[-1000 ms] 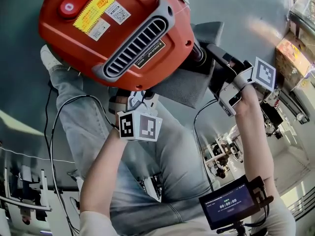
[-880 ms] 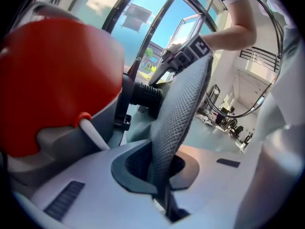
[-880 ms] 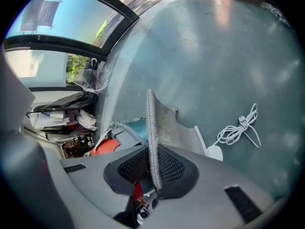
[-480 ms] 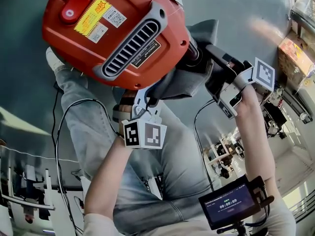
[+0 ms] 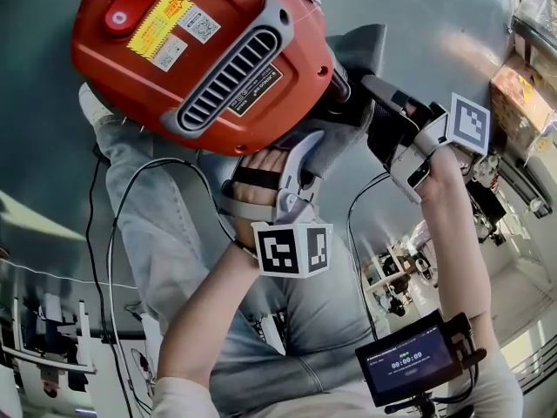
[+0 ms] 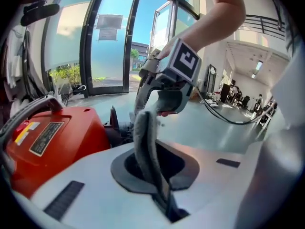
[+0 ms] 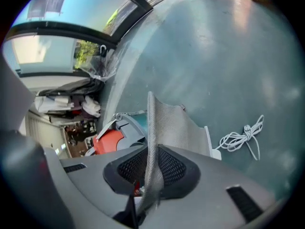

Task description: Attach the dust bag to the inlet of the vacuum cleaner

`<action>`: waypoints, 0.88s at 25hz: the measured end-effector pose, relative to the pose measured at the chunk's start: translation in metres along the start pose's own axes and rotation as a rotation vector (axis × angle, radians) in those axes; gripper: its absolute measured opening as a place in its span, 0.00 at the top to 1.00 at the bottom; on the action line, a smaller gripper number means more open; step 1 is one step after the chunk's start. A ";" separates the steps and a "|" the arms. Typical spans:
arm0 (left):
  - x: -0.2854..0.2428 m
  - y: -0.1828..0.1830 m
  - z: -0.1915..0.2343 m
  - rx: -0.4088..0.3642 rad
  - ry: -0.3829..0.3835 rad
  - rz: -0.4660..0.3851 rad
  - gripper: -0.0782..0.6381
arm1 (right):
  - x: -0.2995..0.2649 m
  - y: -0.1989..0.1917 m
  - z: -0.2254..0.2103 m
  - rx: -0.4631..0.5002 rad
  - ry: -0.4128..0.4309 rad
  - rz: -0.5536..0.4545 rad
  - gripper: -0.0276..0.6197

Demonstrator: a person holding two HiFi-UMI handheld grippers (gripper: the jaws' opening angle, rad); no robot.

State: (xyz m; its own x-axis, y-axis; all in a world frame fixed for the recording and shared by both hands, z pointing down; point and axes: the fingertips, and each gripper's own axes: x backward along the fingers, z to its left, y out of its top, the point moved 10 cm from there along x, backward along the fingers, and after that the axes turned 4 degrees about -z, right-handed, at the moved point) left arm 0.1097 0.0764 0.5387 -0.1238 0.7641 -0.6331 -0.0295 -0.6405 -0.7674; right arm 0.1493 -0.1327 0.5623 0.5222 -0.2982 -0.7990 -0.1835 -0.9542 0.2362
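Grey dust bag hangs limp off the right flank of the red vacuum cleaner, beside its dark inlet. Seating of the collar cannot be made out. Left gripper is clamped narrow on a bag fold. Right gripper pinches another edge. Bag contents not visible.

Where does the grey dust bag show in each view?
Head view: the dust bag is upper right of centre, against the vacuum cleaner.
Left gripper view: centre, a grey strip pinched in the jaws.
Right gripper view: centre, a mesh sheet edge-on in the jaws.
Shared landmark: the red vacuum cleaner, left in both gripper views.
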 end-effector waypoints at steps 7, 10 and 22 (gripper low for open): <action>0.005 -0.009 -0.005 -0.127 0.012 -0.048 0.87 | -0.015 0.018 0.010 0.217 -0.074 0.176 0.84; -0.001 -0.014 -0.002 -0.129 0.016 -0.055 0.87 | -0.012 0.012 0.016 0.141 -0.082 0.169 0.86; 0.017 -0.004 0.013 0.159 0.126 -0.026 0.87 | 0.001 0.005 0.011 0.038 -0.034 0.049 0.90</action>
State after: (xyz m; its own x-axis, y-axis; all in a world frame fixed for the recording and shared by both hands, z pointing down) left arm 0.0945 0.0912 0.5320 0.0037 0.7776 -0.6287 -0.1885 -0.6169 -0.7641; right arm 0.1401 -0.1375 0.5564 0.4837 -0.3434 -0.8051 -0.2399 -0.9366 0.2553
